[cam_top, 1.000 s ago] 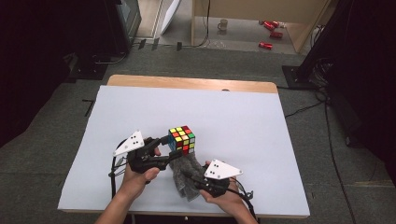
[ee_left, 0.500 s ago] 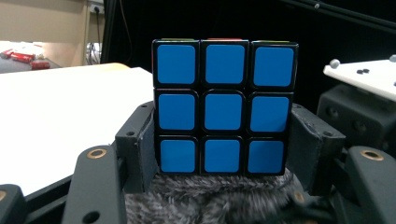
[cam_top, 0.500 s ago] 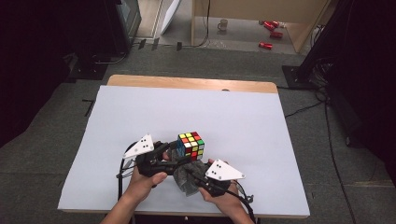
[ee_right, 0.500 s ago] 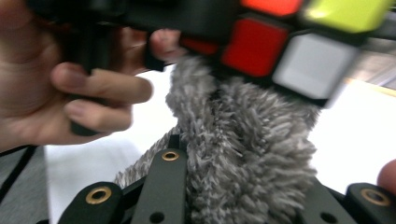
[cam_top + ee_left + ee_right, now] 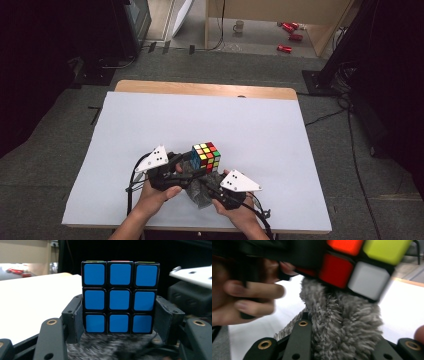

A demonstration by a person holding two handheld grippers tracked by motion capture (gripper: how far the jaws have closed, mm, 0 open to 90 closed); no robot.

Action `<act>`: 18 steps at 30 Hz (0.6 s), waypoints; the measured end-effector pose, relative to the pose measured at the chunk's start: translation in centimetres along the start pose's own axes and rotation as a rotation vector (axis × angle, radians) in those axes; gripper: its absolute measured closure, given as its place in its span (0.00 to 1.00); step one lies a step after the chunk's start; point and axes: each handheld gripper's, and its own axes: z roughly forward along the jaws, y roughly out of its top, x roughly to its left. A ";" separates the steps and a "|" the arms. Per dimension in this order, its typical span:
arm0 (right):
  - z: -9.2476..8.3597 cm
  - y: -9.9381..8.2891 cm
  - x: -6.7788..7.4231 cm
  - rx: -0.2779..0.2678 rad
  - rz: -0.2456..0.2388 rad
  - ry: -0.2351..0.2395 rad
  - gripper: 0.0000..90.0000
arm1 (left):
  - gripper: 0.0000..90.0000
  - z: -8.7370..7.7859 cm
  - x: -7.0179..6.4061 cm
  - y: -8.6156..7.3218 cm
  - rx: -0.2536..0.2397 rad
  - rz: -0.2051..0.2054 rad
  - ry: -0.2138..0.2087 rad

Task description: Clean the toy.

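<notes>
1. The table [image 5: 150, 125], under its white cover, is the biggest thing in front of me; I place the rest by the puzzle cube near its front edge.
2. The puzzle cube [image 5: 206, 156] sits above the table between my two hands. It has black edges and nine square stickers per face. From above, its top shows white, yellow, red and green squares. In my left gripper view the face towards me [image 5: 119, 298] is blue on all nine squares. In my right gripper view I see red, orange, yellow-green and white squares [image 5: 352, 262] from below.
3. The grey fluffy cloth [image 5: 202, 192] is bunched just under the cube and touches its underside [image 5: 342, 317].
4. My left gripper [image 5: 187, 167], just left of the cube, has its jaws clamped on the cube's bottom layer, one pad on each side.
5. My right gripper [image 5: 207, 187], just below and right of the cube, has its jaws pinched on the cloth.
</notes>
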 end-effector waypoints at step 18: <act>-0.3 0.0 -0.8 -0.014 0.030 -0.036 0.86 | 0.39 0.2 -0.1 0.0 -0.022 -0.050 -0.043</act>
